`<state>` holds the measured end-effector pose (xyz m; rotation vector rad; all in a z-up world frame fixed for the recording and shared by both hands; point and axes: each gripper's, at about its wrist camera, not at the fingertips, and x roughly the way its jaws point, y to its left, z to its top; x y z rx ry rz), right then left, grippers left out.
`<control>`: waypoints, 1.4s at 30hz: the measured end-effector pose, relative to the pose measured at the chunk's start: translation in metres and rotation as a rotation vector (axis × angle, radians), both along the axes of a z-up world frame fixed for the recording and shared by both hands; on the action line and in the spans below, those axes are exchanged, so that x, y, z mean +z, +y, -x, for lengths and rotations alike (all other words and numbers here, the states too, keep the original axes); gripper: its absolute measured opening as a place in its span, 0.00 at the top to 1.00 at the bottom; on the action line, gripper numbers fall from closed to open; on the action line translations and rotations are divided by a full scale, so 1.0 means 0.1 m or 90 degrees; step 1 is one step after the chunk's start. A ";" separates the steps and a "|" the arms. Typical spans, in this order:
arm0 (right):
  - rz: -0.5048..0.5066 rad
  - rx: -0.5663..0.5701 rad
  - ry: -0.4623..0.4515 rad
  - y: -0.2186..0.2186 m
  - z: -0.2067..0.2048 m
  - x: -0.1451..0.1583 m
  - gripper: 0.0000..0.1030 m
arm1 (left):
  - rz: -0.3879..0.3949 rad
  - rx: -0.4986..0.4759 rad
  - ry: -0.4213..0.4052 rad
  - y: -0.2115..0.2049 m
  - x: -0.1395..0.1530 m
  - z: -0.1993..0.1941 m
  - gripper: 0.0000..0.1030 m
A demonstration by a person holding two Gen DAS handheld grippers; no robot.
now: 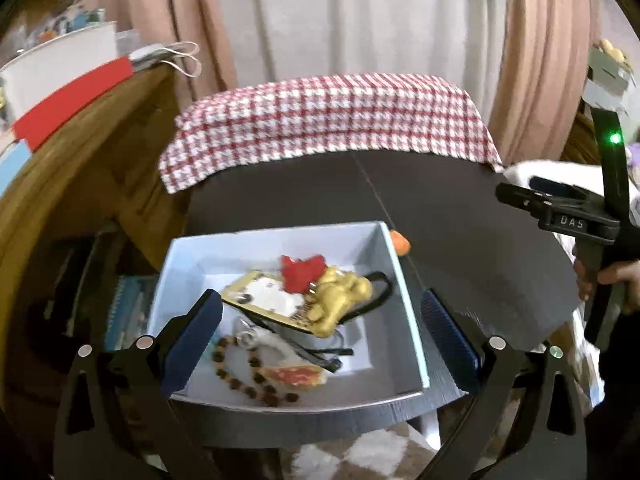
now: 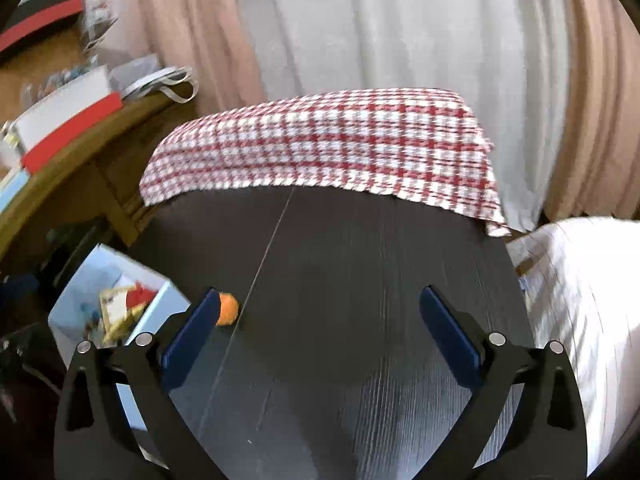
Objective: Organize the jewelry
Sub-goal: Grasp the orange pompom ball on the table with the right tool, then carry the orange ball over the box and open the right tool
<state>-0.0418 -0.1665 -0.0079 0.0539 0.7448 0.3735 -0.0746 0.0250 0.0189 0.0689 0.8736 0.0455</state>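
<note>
Hovering over the pale blue box (image 1: 404,280), the left gripper (image 1: 320,332) has its jaws spread wide with nothing between them. Inside lies a tangle of jewelry: a gold charm (image 1: 344,300) with a red piece (image 1: 300,272) above it, a printed card (image 1: 264,296), a bead bracelet (image 1: 248,376) and some dark cords. One orange bit (image 1: 400,242) sits outside on the table (image 1: 460,240), just beside the box's far right corner.

The right gripper (image 2: 320,332) is also fully open and holds nothing, above bare table; in its view the orange bit (image 2: 228,308) lies just past its left fingertip, well off its centre line. A checked cloth (image 2: 320,144) covers the table's far end.

The step in hand looks like collecting that stray orange bit. To do it well, the right gripper should shift left until the piece sits midway between the pads, come down low, then close slowly, since a small round thing may roll or squirt out. Keep clear of the box wall, which is close. The left gripper could steady the box, though it looks light and may slide
</note>
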 end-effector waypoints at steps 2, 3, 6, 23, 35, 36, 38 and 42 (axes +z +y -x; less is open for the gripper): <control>-0.026 0.078 -0.005 0.00 0.04 -0.04 0.07 | 0.001 -0.011 0.017 -0.02 -0.07 -0.03 0.04; -0.036 0.110 -0.012 0.01 0.05 -0.05 0.07 | 0.000 -0.014 0.024 -0.01 -0.10 -0.04 0.04; -0.044 0.194 -0.029 0.06 0.10 -0.09 0.07 | -0.005 -0.007 0.035 0.04 -0.16 -0.05 0.04; 0.096 0.390 0.045 0.98 -0.37 -0.49 0.21 | 0.098 0.066 0.095 0.40 -0.52 -0.04 0.04; 0.127 0.367 0.100 1.15 -0.54 -0.74 0.61 | 0.109 0.060 0.108 0.44 -0.50 0.02 0.04; 0.133 0.369 0.099 1.16 -0.53 -0.76 0.67 | 0.110 0.059 0.109 0.44 -0.50 0.03 0.04; 0.140 0.372 0.089 1.18 -0.51 -0.77 0.69 | 0.107 0.057 0.110 0.43 -0.49 0.04 0.04; 0.143 0.373 0.082 1.21 -0.49 -0.77 0.70 | 0.106 0.054 0.111 0.41 -0.48 0.06 0.04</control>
